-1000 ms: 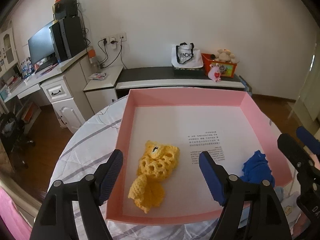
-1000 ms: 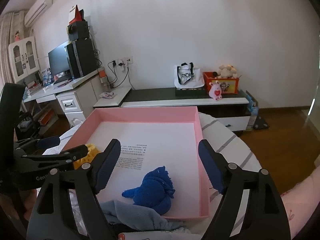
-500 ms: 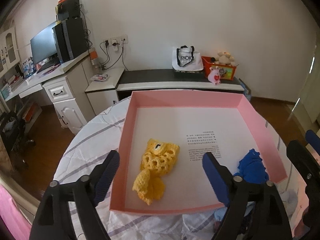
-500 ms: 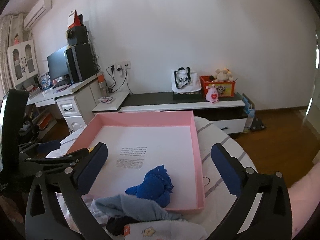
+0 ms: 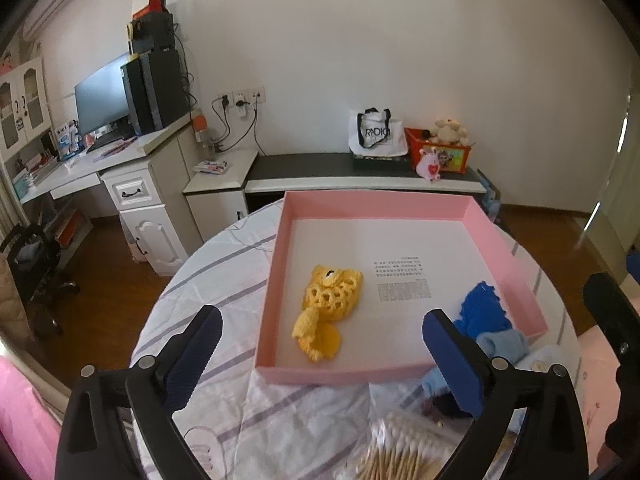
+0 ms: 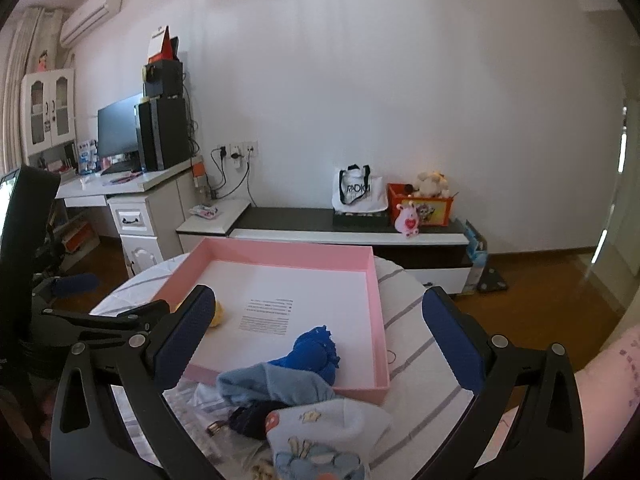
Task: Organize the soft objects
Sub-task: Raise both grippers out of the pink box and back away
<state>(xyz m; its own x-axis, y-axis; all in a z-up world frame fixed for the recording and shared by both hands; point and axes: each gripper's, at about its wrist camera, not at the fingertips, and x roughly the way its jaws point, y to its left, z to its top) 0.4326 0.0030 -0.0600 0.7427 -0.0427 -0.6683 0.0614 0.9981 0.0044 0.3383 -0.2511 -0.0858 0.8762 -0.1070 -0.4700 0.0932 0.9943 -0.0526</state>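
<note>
The printed text [image 5: 402,280] on the white floor of the pink tray [image 5: 376,202] is too small to read in either view. In the right wrist view, the yellow crochet toy [image 6: 218,314] in the tray is mostly hidden behind the right gripper's [image 6: 318,330] left finger. In the left wrist view, the pale blue sock [image 5: 504,342] at the tray's near right corner is partly covered by the left gripper's [image 5: 320,346] right finger, and the bag of cotton swabs [image 5: 396,454] in front of the tray is blurred and cut off by the bottom edge. The patterned sock [image 6: 320,440] in front of the tray runs off the right wrist view's bottom edge.

Two knits [image 5: 328,308] inside tray [image 5: 376,204]
</note>
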